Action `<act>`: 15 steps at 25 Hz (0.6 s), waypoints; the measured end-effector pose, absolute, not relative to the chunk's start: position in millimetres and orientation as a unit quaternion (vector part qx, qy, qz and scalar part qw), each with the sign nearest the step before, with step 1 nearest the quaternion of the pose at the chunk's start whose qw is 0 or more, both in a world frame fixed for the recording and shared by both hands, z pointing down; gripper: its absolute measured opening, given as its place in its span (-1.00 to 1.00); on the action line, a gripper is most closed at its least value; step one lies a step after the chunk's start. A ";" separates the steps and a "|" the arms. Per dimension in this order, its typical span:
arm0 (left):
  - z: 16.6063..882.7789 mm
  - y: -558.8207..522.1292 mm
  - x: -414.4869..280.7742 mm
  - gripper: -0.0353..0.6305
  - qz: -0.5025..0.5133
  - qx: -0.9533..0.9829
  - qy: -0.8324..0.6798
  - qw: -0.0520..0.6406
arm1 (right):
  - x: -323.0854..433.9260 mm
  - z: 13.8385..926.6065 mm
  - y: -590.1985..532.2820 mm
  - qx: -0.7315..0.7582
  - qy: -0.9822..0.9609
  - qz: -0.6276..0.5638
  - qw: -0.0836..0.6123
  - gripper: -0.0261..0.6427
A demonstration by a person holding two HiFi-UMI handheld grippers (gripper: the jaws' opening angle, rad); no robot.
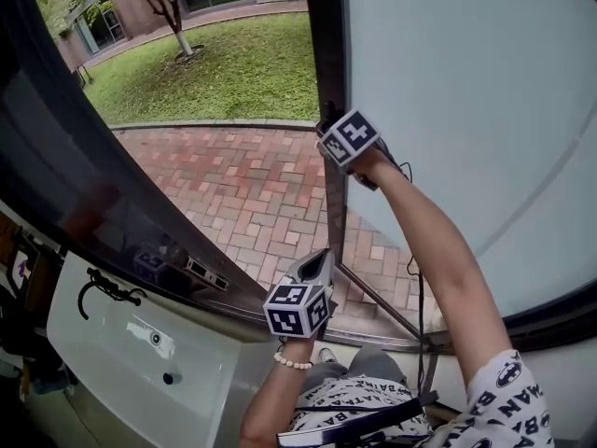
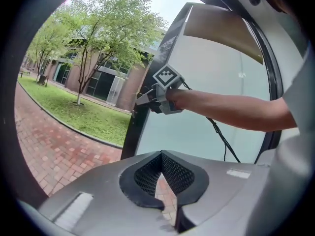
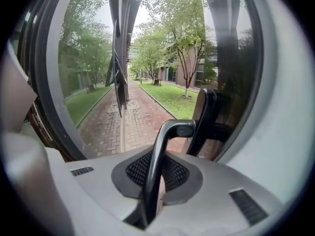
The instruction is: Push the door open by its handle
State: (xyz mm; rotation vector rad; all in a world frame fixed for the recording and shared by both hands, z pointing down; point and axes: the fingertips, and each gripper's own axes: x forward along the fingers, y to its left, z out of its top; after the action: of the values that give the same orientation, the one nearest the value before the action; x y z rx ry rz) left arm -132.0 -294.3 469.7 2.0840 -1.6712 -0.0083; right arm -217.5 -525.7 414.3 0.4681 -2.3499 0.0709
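The door [image 1: 466, 91] has a pale frosted pane in a dark frame and stands swung outward. Its black lever handle [image 3: 172, 129] runs between the pads of my right gripper [image 3: 156, 156], which is shut on it. In the head view my right gripper [image 1: 328, 136] reaches up against the door's dark edge [image 1: 326, 63], and the left gripper view shows it [image 2: 143, 98] at that same edge. My left gripper [image 1: 317, 261] hangs lower, near the threshold. It [image 2: 161, 155] is shut with nothing in it and points out at the paving.
Beyond the opening lie red brick paving [image 1: 252, 185] and a lawn [image 1: 215, 63] with trees. A dark glass leaf [image 1: 56, 157] slants along the left. Below it is a white panel [image 1: 187, 381] with a black lever [image 1: 107, 289]. The person's legs are at the bottom.
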 end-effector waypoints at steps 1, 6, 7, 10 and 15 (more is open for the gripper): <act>469.4 -299.8 -132.5 -0.93 -0.002 0.761 -0.605 0.235 | -211.6 413.4 -536.3 0.191 -0.912 0.030 0.363 -0.84; 472.9 -312.5 -125.2 -0.93 0.011 0.775 -0.585 0.238 | -181.2 418.8 -586.3 0.228 -0.904 0.052 0.358 -0.84; 474.7 -314.5 -125.1 -0.93 0.013 0.777 -0.582 0.238 | -176.5 419.8 -596.1 0.235 -0.902 0.056 0.357 -0.84; 481.4 -321.3 -127.9 -0.93 0.017 0.781 -0.576 0.241 | -164.8 419.8 -623.8 0.254 -0.899 0.062 0.352 -0.84; 490.1 -342.8 -132.6 -0.93 0.024 0.781 -0.574 0.243 | -136.4 417.3 -665.6 0.282 -0.890 0.075 0.351 -0.84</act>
State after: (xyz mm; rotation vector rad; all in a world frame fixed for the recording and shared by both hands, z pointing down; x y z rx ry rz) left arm -132.6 -342.8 490.1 2.1354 -1.5690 0.0656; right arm -136.4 -665.6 417.3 0.7308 -2.3040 0.1937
